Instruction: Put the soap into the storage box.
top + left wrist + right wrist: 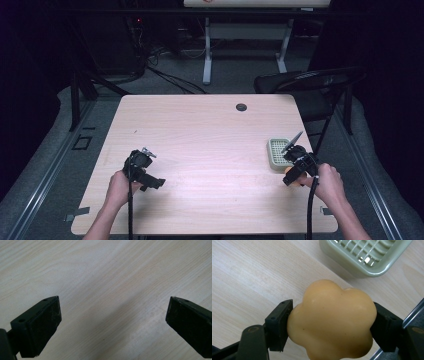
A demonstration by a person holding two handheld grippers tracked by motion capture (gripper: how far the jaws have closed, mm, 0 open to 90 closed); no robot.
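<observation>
A pale orange, flower-shaped soap (332, 320) is clamped between the jaws of my right gripper (332, 325), which is shut on it a little above the table. In the high view that right gripper (296, 172) hovers at the table's right side, just in front of a light green slatted soap dish (278, 152), with the soap (290, 178) peeking out below it. The dish (367, 255) lies at the top of the right gripper view. My left gripper (142, 167) rests low over the left part of the table, and its jaws (112, 325) stand wide open over bare wood.
The light wooden table (205, 150) has a dark round cable hole (241, 107) near its far edge. A black folding chair (310, 82) stands past the table's far right corner. A white desk frame (245, 35) stands farther back.
</observation>
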